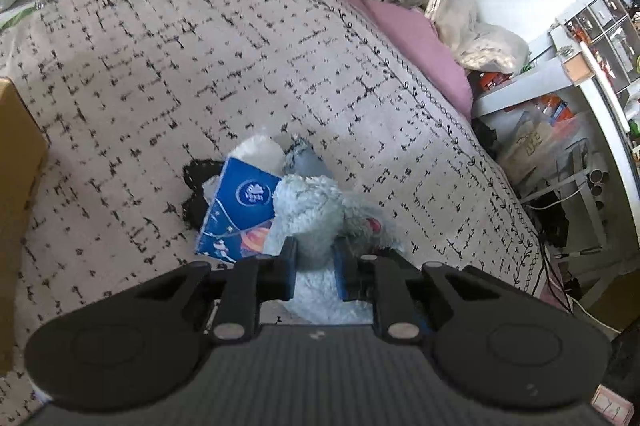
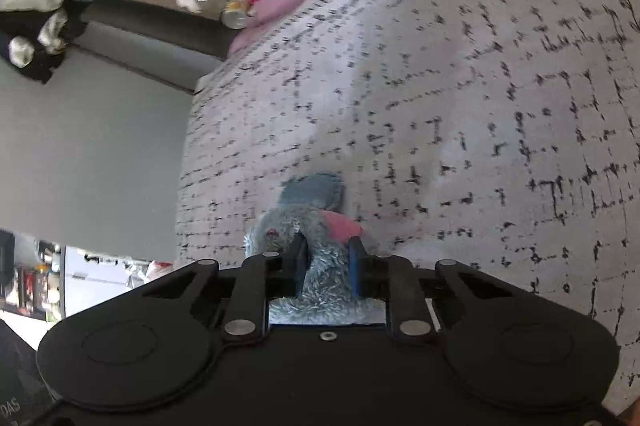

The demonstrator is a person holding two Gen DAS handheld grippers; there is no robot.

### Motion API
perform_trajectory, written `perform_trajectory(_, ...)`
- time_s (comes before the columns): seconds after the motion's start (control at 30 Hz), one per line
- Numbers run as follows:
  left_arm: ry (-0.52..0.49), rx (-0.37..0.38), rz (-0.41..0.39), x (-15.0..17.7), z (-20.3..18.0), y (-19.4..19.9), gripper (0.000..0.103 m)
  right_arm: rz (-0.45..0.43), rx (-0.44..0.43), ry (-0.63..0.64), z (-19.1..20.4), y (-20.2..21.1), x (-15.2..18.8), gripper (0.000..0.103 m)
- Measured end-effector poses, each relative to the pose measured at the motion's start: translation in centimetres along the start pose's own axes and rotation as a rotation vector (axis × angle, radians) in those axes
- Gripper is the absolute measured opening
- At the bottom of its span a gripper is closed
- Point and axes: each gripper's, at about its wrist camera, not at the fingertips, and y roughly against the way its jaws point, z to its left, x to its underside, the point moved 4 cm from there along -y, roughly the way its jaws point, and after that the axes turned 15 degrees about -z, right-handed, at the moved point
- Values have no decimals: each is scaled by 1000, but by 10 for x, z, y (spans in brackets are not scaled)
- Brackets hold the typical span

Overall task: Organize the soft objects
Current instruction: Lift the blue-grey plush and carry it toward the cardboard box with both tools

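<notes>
the bed (image 1: 168,38) under its grey checked cover fills most of both views, and a cardboard box (image 1: 16,194) stands at its left edge in the left wrist view, likely the place where soft things should go. near the middle of the bed lies a small heap: a blue tissue pack (image 1: 240,210), something white and a dark cloth behind it, and against the pack's right side the plush (image 1: 316,210), pale blue and fluffy with a pink patch. the left gripper (image 1: 314,262) has its jaws pressed into the plush's fur, pinching a fold of it. the right gripper (image 2: 329,262) is likewise clamped on a furry limb of what looks like the same plush (image 2: 316,226), seen at the bed's edge. to do this step well, i judge both grips should go deep enough to catch stuffing, not just pile, since fur alone can slip. lift straight up off the bed so the plush clears the pack without dragging it, and keep both hands moving together so the toy is not stretched between them.
</notes>
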Motion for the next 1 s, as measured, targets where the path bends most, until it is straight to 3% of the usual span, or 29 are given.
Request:
perform_trajectory(0.37, -35, -13, -99, -28, 10, 39, 17, -16, -149, 87, 43, 10, 5, 21)
perform_trajectory(1.0, -12, -38, -207, -61, 64, 102, 17, 7, -367, 270, 115, 33, 43, 20)
